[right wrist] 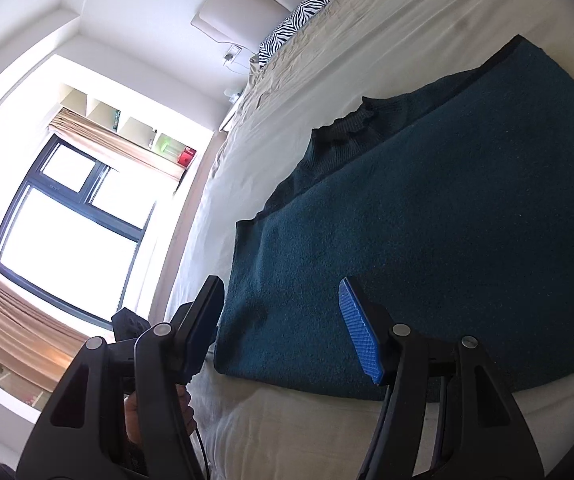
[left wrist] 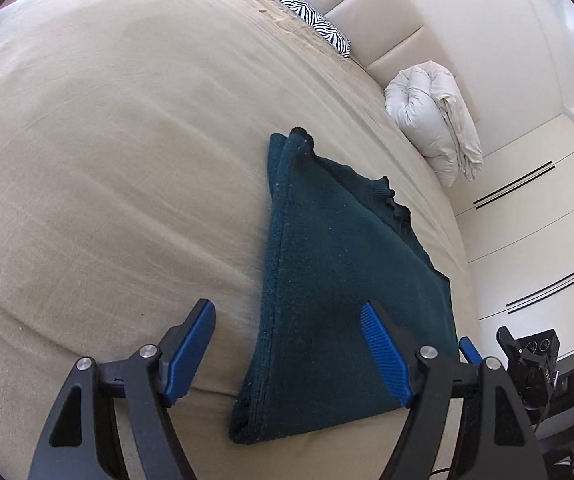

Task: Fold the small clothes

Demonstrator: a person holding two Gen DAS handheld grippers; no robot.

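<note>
Blue ribbed pads face each other on my left gripper (left wrist: pixel 287 344), whose fingers are spread wide and hold nothing. Between them, in the lower centre of the left wrist view, I see the near end of the dark teal sweater (left wrist: pixel 339 280). It lies folded into a long narrow shape on the beige bed sheet (left wrist: pixel 107 180), running up toward the middle of the frame. My right gripper (right wrist: pixel 283 320) is also spread apart and empty; it hangs over the near edge of the same sweater (right wrist: pixel 427 220), which fills the right half of that view with its ribbed collar (right wrist: pixel 343 132) toward the upper centre. Farther out, a zebra pillow (left wrist: pixel 311 20) rests at the padded headboard (left wrist: pixel 367 12) in the upper part, and a rolled white duvet (left wrist: pixel 431 116) lies at the right. A bright window (right wrist: pixel 67 232) fills the left of the right wrist view.
</note>
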